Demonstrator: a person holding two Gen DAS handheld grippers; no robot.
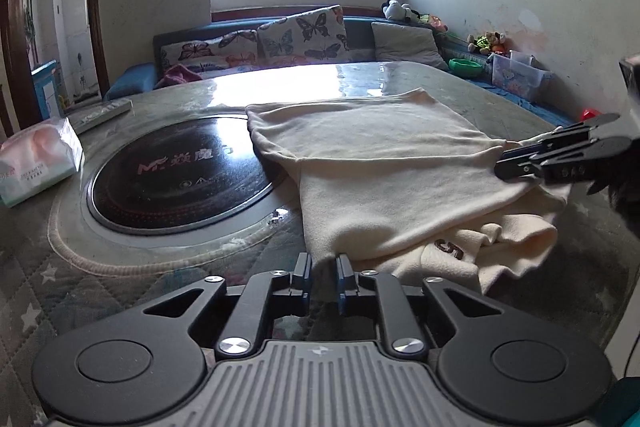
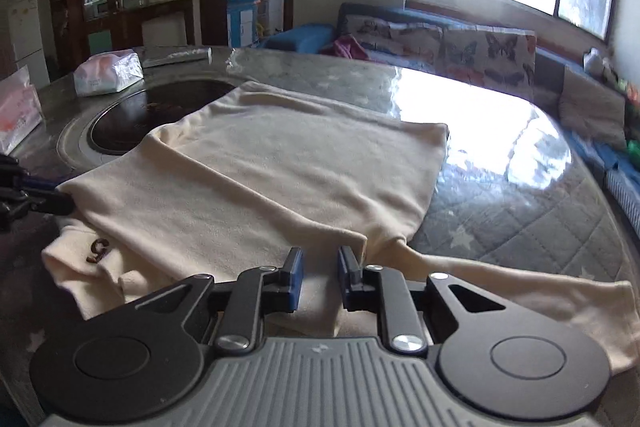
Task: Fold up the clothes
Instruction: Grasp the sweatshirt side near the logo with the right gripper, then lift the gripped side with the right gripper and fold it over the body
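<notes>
A cream garment lies on the round table, its upper layer folded over a lower part that bears a brown letter. My left gripper is open, its fingers on either side of the folded layer's near corner. My right gripper is open, its fingers over the garment near a folded edge. The right gripper also shows in the left wrist view at the garment's right edge. The left gripper shows in the right wrist view at the garment's left corner.
A black round induction plate is set in the table, partly under the garment. A tissue pack and a flat box lie at the left. A sofa with butterfly cushions stands behind the table.
</notes>
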